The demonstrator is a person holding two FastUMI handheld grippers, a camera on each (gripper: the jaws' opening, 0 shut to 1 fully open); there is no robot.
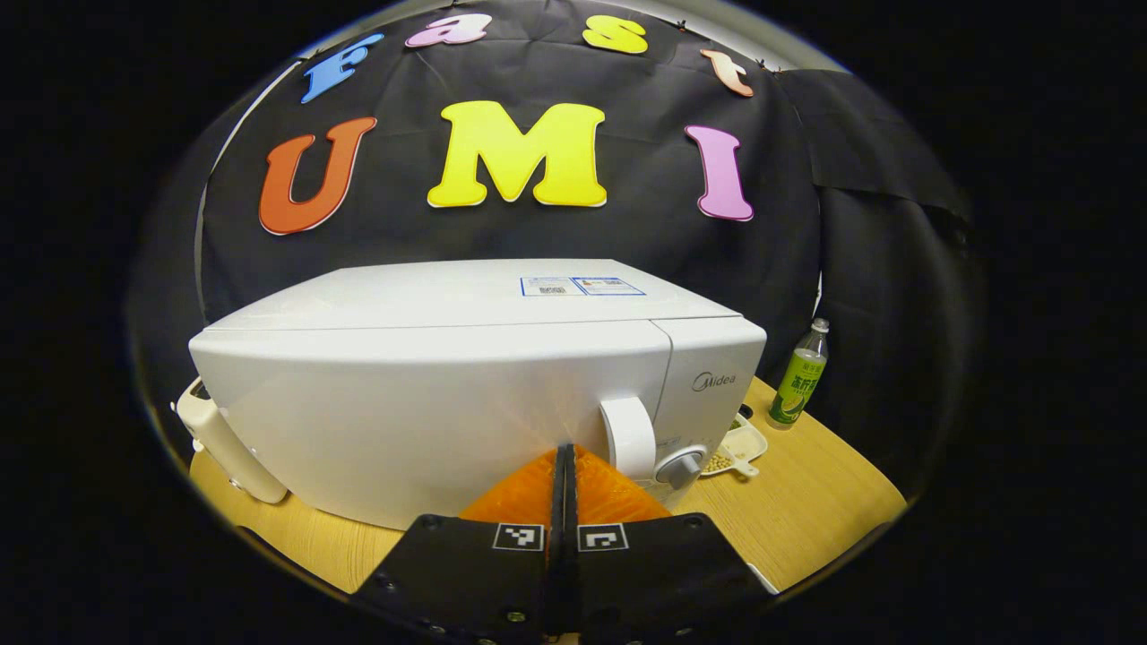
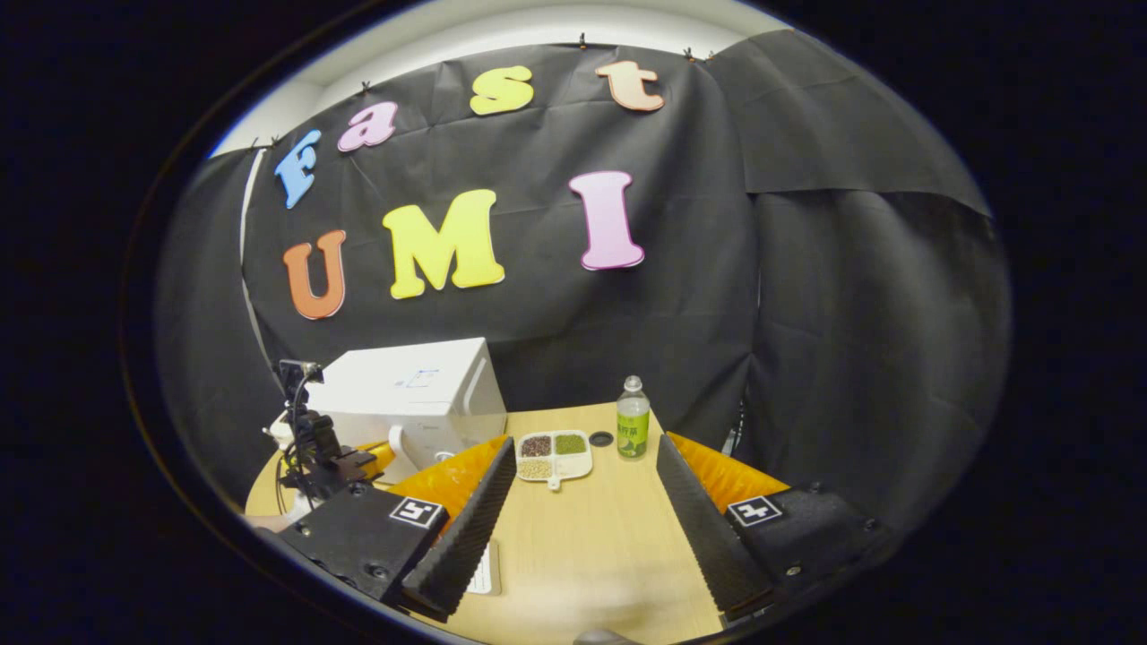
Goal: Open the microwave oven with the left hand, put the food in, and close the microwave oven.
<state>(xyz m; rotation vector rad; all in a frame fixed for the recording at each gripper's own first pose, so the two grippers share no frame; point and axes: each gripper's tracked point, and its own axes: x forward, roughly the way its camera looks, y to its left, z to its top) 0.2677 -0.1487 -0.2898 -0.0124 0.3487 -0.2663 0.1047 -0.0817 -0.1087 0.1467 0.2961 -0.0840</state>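
Orange-backed fingers of the left gripper (image 1: 564,466) are pressed together, pads flat against each other, nothing between them. Tips sit just in front of the microwave oven (image 1: 466,385), low on its door, just left of the white door handle (image 1: 627,437); can't tell if they touch the door. Door is closed. Grey control knob (image 1: 681,467) sits right of the handle on the control panel.

Right gripper (image 2: 582,493) is spread wide, black ridged pads (image 2: 466,528) well apart, holding nothing. It hangs over the near part of the wooden table (image 2: 591,546).

In the right gripper view the left gripper (image 2: 327,457) shows at the near left, right up against the microwave oven (image 2: 408,394) front.

Food: a white divided tray (image 2: 554,456) with three compartments of dry grains or beans, dark, green and pale, small tab handle toward the near edge. It lies on the table just right of the microwave, in line with the open gap of the right gripper but farther off. Same tray (image 1: 739,446) peeks out past the microwave's right corner in the left gripper view.

Green-labelled plastic bottle (image 2: 633,418) stands upright right of the tray, toward the far edge of the table; a small dark round cap-like object (image 2: 601,439) lies between tray and bottle. Bottle (image 1: 800,376) also stands right of the microwave in the left gripper view.

White rounded part (image 1: 224,439) sticks out at the microwave's left end; can't tell what it is.
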